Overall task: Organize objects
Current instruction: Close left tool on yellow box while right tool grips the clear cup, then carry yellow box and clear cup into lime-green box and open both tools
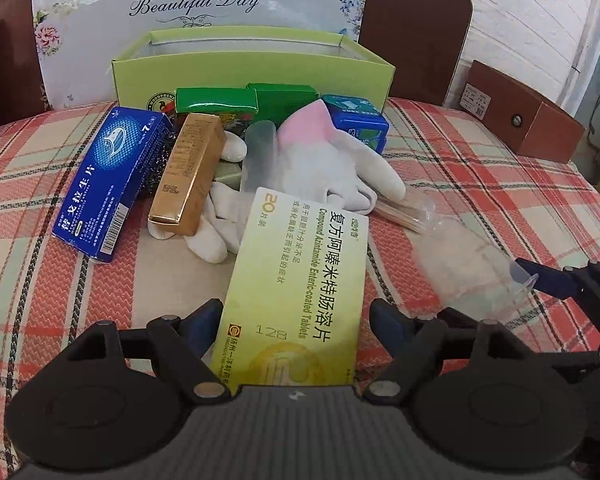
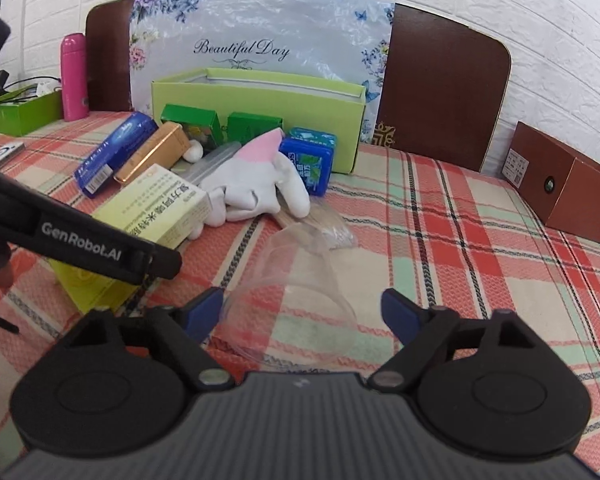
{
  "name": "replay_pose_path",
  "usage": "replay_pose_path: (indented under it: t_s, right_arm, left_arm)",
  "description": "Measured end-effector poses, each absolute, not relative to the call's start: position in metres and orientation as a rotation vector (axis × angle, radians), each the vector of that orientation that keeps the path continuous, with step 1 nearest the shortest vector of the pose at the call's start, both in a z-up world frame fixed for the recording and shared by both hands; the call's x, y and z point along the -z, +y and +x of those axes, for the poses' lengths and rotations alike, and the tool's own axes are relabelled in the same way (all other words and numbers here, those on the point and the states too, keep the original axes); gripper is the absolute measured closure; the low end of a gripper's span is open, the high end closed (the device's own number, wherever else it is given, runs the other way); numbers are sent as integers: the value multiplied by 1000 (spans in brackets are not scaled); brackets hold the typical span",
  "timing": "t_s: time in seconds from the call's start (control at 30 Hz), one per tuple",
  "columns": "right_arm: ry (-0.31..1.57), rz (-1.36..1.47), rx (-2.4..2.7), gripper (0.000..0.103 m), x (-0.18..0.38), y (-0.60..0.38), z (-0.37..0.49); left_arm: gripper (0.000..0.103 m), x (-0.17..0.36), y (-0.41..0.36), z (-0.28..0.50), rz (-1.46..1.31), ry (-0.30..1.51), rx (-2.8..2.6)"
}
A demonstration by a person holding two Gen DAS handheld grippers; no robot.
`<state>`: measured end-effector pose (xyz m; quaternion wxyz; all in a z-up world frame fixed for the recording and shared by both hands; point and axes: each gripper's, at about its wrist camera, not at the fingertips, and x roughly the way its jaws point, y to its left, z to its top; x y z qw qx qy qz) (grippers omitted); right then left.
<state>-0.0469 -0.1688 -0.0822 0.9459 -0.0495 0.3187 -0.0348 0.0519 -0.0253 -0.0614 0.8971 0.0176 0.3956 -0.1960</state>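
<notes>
Left hand-held gripper (image 1: 292, 316): fingers spread wide on either side of the yellow-green medicine box (image 1: 296, 280), not clamping it; whether the blue pads touch its sides cannot be told.
Right hand-held gripper (image 2: 302, 308): fingers wide apart, astride a crumpled clear plastic bag (image 2: 296, 280) lying on the table (image 2: 460, 240).
Medicine box: lies long-side toward the left camera on the plaid cloth, its far end over a white glove (image 1: 340, 168).
Plastic bag: just right of the medicine box, with a bundle of toothpicks (image 1: 400, 212) at its far end.
Glove: white with a pink cuff, spread in the middle of the heap and partly under the other items.
Left of the heap: a blue medicine box (image 1: 112, 184) and a gold box (image 1: 188, 172) lean side by side, the gold one resting on glove fingers.
Behind the glove: two green packets (image 1: 216, 106) and a blue tin (image 1: 356, 120).
Farther back: an open lime-green box (image 1: 252, 72) stands against a flowered bag (image 1: 200, 4) printed "Beautiful Day".
Far right: a brown carton (image 2: 564, 184) sits well apart by the white wall.
Far left: a pink flask (image 2: 74, 76) stands upright.
</notes>
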Motion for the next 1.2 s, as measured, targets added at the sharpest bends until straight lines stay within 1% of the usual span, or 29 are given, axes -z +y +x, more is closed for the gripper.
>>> replay_pose_path:
  t_s: [0.03,0.07,0.1,0.13,0.33,0.63,0.77,0.9,1.03,1.2]
  right_arm:
    - [660,-88,69,30,83,-171,-45]
    - [671,-73,67,37,84,-174,-44]
    - [678,-60,68,36,85,-176,-42]
    - [679,-50,70,36,85,-178,-42]
    - [615,20,73,37,75,-189,-46]
    - [458,9,56,37,31,-197,-25]
    - [385,-13,37,37,8,-198,0]
    - [336,-51,31,37,-6,-198,33]
    - [322,-63,34,37,-11,-202,72]
    - [317,-87,49,37,-9,-207,120]
  left_arm:
    - [20,63,-26,52,47,820,395]
    - [21,65,-26,53,52,825,387]
    - [29,66,-24,54,47,829,392]
    - [31,65,-22,53,37,821,395]
    - [31,49,-14,50,-1,781,401]
    - [31,-12,-5,64,-41,620,434]
    - [31,-44,-2,86,-72,536,421]
    - [31,-63,-5,119,-81,485,394]
    - [31,-69,-10,162,-108,485,372]
    - [31,-62,-16,213,-147,502,356]
